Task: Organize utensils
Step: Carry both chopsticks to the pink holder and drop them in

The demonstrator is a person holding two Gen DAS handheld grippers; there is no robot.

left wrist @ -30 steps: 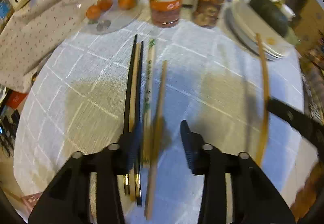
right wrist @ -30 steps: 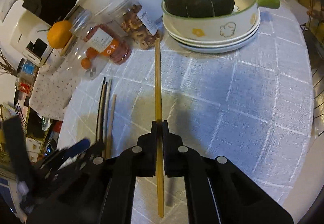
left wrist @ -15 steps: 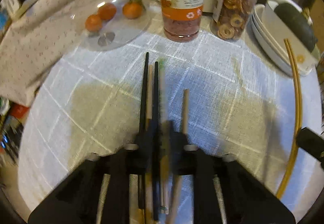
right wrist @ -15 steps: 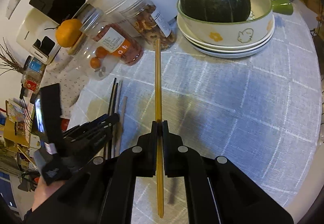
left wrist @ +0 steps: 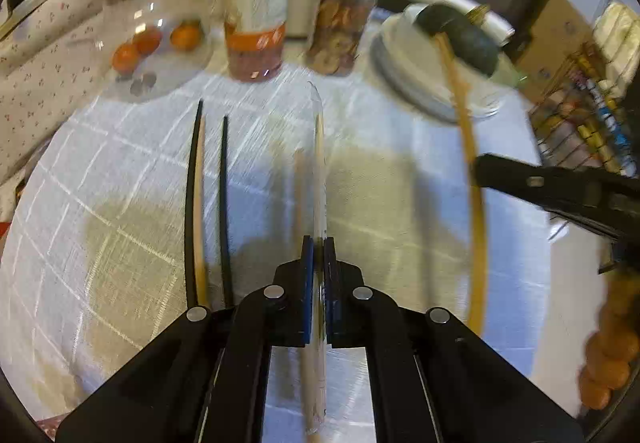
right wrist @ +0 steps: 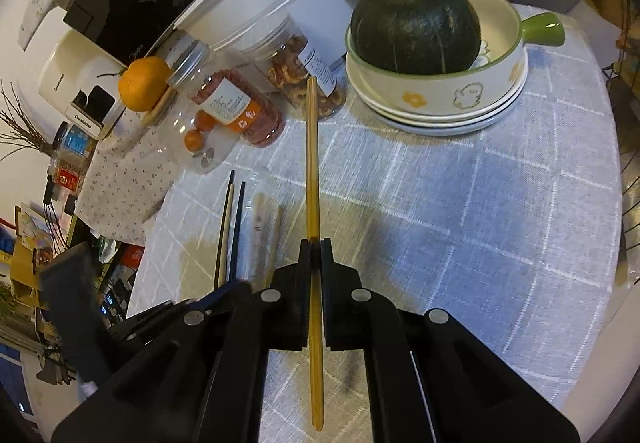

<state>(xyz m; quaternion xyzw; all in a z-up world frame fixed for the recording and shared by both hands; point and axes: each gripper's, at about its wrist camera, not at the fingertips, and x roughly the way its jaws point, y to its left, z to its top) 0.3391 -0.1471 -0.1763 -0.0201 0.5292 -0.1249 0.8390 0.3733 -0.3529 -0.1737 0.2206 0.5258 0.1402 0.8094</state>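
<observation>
Both sets of jaws are clenched, each on a single chopstick. Your left gripper (left wrist: 319,259) pinches a pale chopstick (left wrist: 319,163) that blurs in its own view and runs forward over the cloth, with a plain wooden chopstick (left wrist: 299,187) lying just beside it on the table. Your right gripper (right wrist: 315,263) holds a yellow bamboo chopstick (right wrist: 312,163) near its middle, tip pointing toward the snack jars (right wrist: 304,79). The remaining utensils rest on the white checked tablecloth (right wrist: 460,211) to the left: two black chopsticks (left wrist: 225,195) with a tan one (left wrist: 199,203) between them, roughly parallel. The step in hand looks like lifting matched sticks clear to sort them into pairs. To do it well, keep each stick level along its length so it does not pivot in the pads, and raise the left one straight up so it does not drag its wooden neighbour. Open room lies on the right half of the cloth, broad and bare. Ahead it is crowded: jars, a glass dish of small oranges (left wrist: 148,43), and stacked bowls holding a dark green squash (right wrist: 416,29). The table's rounded edge (right wrist: 600,375) falls away close on the right, so set things down well inside it.
</observation>
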